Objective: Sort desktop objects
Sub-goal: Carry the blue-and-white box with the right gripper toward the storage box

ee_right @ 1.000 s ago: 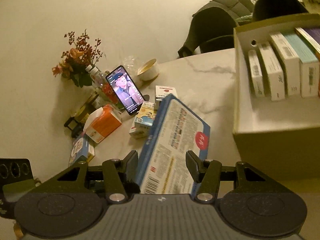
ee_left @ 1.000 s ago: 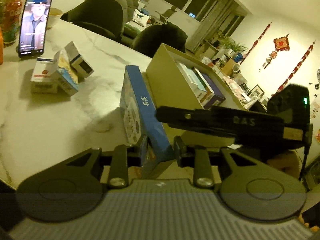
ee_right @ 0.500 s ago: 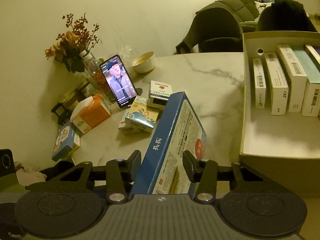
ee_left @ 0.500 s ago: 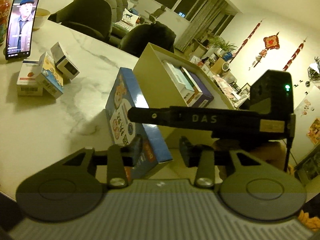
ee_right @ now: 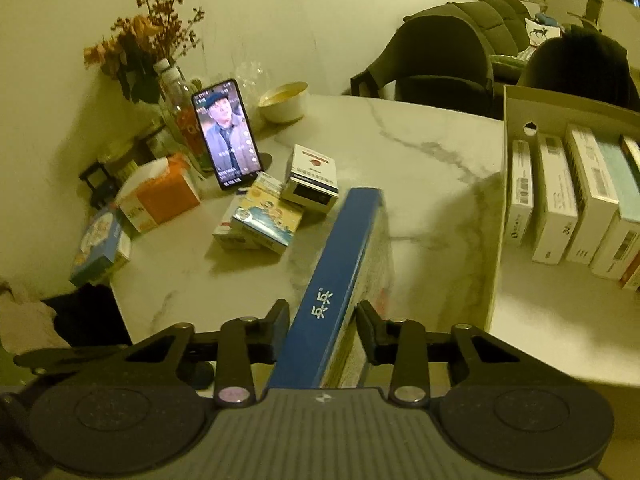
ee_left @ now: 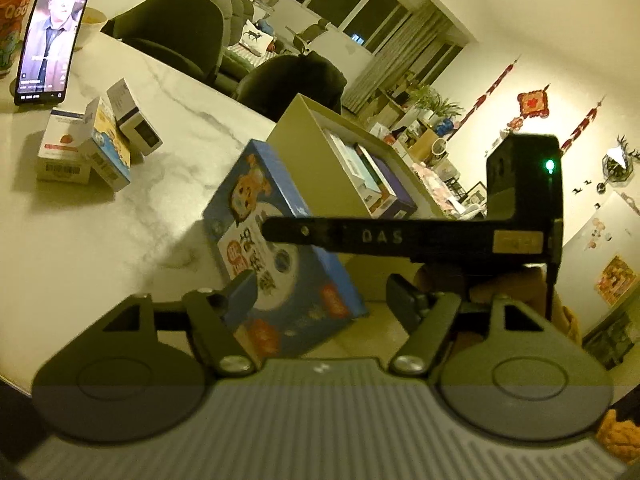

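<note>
A flat blue box point(ee_left: 248, 196) stands tilted on its edge on the marble table point(ee_left: 80, 240), near the front edge. My left gripper point(ee_left: 320, 290) straddles its near corner. Its jaws are opening and the right pad stands clear of the box. My right gripper point(ee_right: 322, 316) is closing on the blue box point(ee_right: 340, 264), seen edge-on, with both pads against its sides. One of the right gripper's fingers point(ee_left: 360, 236) crosses the box's face in the left wrist view. A beige open carton point(ee_right: 560, 108) with several upright boxes stands just right of it.
Three small boxes point(ee_right: 272, 208) lie piled mid-table, behind them a propped phone point(ee_right: 228, 136), a bowl point(ee_right: 284, 100), a vase of dried flowers point(ee_right: 144, 52) and an orange tissue box point(ee_right: 160, 196). Dark chairs point(ee_right: 440, 60) stand along the far side.
The left jaws spread off the blue box. The right jaws narrowed onto it, and the right wrist rolled, so the box now shows edge-on instead of face-on.
</note>
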{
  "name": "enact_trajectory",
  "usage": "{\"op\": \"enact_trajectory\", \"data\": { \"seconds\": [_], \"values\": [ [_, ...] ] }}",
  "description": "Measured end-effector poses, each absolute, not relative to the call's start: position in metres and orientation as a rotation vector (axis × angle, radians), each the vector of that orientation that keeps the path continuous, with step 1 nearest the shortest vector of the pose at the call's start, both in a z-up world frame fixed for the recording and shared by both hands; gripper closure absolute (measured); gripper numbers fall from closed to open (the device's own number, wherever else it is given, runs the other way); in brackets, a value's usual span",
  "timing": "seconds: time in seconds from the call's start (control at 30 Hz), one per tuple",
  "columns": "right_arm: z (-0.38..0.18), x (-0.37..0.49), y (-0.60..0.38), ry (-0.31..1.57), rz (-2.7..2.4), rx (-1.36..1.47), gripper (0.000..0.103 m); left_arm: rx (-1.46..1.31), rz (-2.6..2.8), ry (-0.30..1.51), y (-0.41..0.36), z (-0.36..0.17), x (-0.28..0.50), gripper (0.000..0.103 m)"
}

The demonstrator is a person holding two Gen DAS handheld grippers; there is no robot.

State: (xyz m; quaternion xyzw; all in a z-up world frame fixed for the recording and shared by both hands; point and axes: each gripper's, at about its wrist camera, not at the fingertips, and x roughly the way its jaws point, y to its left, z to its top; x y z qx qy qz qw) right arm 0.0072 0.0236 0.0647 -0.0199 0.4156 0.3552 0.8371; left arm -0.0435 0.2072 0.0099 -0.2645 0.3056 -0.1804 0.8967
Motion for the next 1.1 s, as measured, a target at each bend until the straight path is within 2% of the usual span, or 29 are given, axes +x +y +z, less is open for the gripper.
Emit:
{"op": "enact_trajectory", "data": {
  "seconds": [0.13,0.6,1.1],
  "values": [
    [0.063,0.008,0.027,0.889,0.746,-0.111,0.077,-0.575,-0.388,0.642,0.217,0.003,-0.038,0.029],
    [0.063,0.009,0.032,0.871,0.726,-0.144,0.078,-0.667,-0.361,0.696,0.238,-0.032,-0.03,0.026],
    [0.125,0.036,-0.022,0.745,0.665,0.066,0.078,-0.681,-0.369,0.737,0.239,-0.04,-0.022,0.022]
  ]
}}
